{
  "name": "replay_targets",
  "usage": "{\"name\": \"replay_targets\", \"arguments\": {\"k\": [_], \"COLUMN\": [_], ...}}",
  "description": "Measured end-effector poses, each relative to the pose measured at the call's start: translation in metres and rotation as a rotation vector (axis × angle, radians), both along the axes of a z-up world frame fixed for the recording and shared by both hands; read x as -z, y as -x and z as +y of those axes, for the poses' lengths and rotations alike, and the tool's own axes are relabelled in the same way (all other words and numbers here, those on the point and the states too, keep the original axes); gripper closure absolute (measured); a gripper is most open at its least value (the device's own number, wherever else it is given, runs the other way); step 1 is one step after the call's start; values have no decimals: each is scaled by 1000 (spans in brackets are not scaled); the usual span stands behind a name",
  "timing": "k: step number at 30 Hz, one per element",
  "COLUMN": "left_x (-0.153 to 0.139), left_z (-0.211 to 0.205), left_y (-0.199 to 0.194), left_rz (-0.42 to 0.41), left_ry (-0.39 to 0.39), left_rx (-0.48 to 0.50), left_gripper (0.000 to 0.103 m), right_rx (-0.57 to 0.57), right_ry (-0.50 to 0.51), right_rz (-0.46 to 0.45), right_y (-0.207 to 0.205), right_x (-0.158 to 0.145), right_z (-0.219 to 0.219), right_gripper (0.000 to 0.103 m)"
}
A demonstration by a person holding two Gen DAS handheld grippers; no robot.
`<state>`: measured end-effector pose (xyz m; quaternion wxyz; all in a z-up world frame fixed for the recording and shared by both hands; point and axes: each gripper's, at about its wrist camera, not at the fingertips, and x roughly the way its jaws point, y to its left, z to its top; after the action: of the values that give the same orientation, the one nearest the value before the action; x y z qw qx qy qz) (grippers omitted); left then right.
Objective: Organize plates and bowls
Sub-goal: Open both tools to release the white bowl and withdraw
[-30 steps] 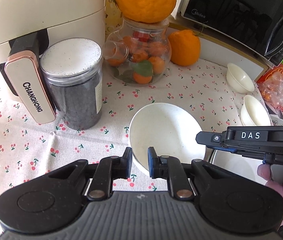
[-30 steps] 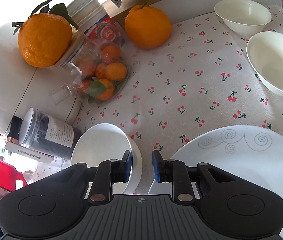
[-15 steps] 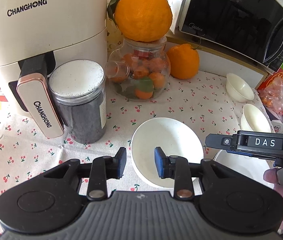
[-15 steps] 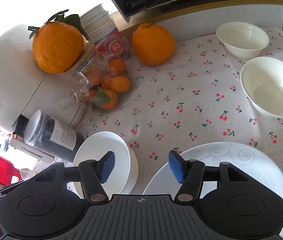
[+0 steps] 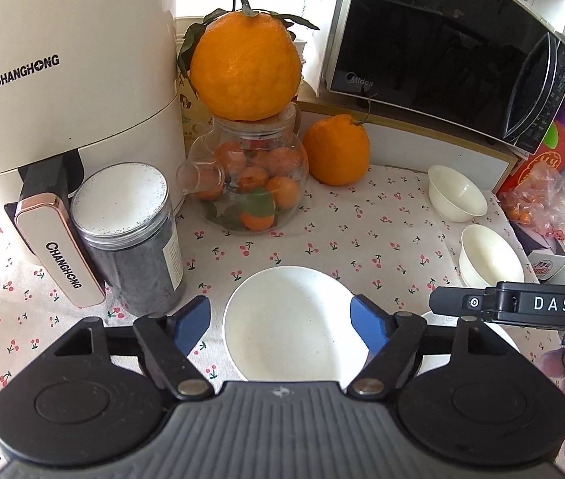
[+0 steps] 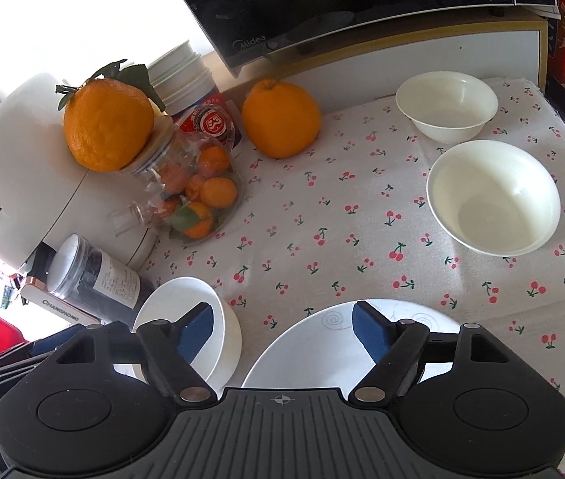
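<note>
Blue-padded jaws of both grippers, left gripper [image 5: 282,321] and right gripper [image 6: 282,321], have just been opening, empty.

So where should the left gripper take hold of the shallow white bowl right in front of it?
On the near rim of the shallow white bowl, coming down from above with one finger inside and one outside. The bowl sits upright with a thin, flared wall, too wide to span; the open left gripper already points at it.

"CHANGHONG" on the air fryer [image 5: 63,92] body and handle; "Midea" on the microwave [image 5: 434,40] right of it; "DAS" on the right gripper [image 5: 538,305].
</note>
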<state>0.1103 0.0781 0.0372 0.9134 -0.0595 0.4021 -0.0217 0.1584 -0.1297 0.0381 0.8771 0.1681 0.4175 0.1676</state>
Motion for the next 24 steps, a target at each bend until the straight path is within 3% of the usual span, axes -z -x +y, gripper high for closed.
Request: {"name": "replay_targets", "arguments": {"k": [10,19,24], "left_x": [-1,2,6], "left_z": [-32,-68,-88], "left_y": [-4,-8,-11], "left_rz": [-36,-43,-42], "left_ry": [-40,-70,-98], "left_rx": [29,66,83], "left_gripper": [15,6,1], "right_rx": [27,88,136], "right_ry": [100,105,101], "right_rz": [-51,-39,-33], "right_y": [13,18,16], "right_x": [-3,4,9], "right_z": [-39,-85,-111], "right_gripper": [22,22,17]}}
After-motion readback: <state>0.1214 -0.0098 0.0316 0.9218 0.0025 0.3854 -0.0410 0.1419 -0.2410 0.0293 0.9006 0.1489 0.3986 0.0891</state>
